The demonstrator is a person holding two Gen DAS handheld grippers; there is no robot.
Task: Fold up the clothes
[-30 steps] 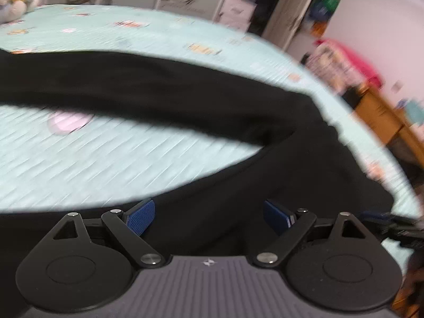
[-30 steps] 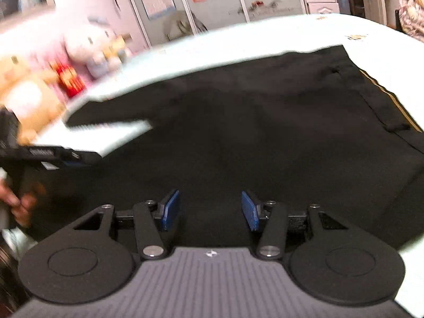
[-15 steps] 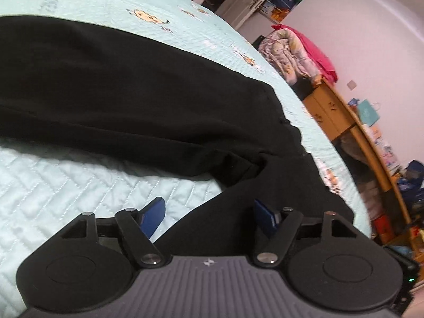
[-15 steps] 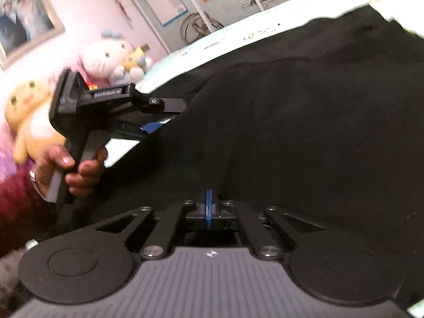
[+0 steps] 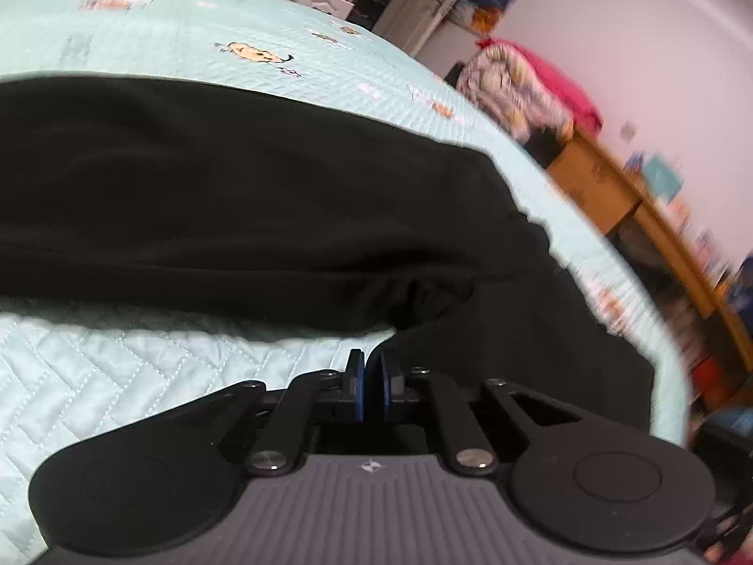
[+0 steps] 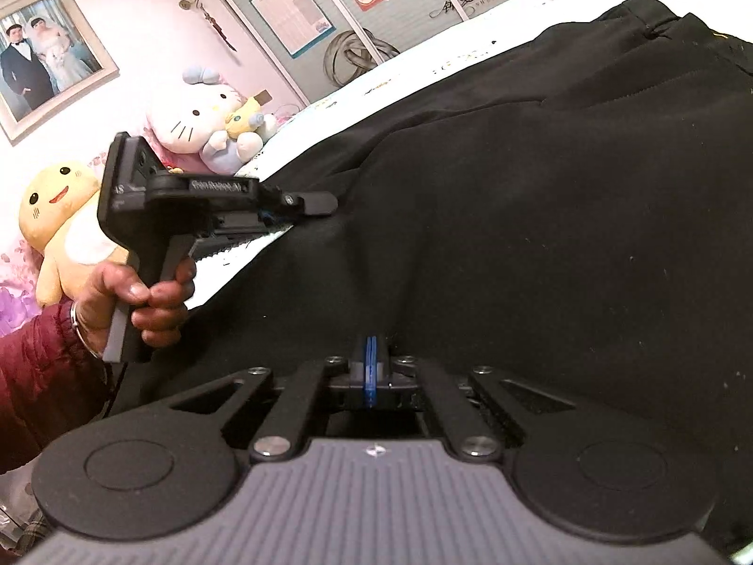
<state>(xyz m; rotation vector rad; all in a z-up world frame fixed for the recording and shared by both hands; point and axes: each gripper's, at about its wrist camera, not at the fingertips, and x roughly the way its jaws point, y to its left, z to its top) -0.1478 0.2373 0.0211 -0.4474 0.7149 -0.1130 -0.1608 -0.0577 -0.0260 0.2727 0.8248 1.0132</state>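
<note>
Right gripper [image 6: 370, 362] is clamped tight on the black trousers [image 6: 541, 216]; left gripper [image 5: 370, 388] is closing at their edge — a thin pinch there could slip once lifted.

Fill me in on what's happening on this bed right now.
A person is folding a black garment spread on a pale green quilt, with a hand-held claw in each hand. The right claw is shut on the cloth's near edge. The left claw is closing at another edge, a narrow gap left between its pads; whether cloth sits in it is unclear. Nothing is lifted or folded over yet.
</note>
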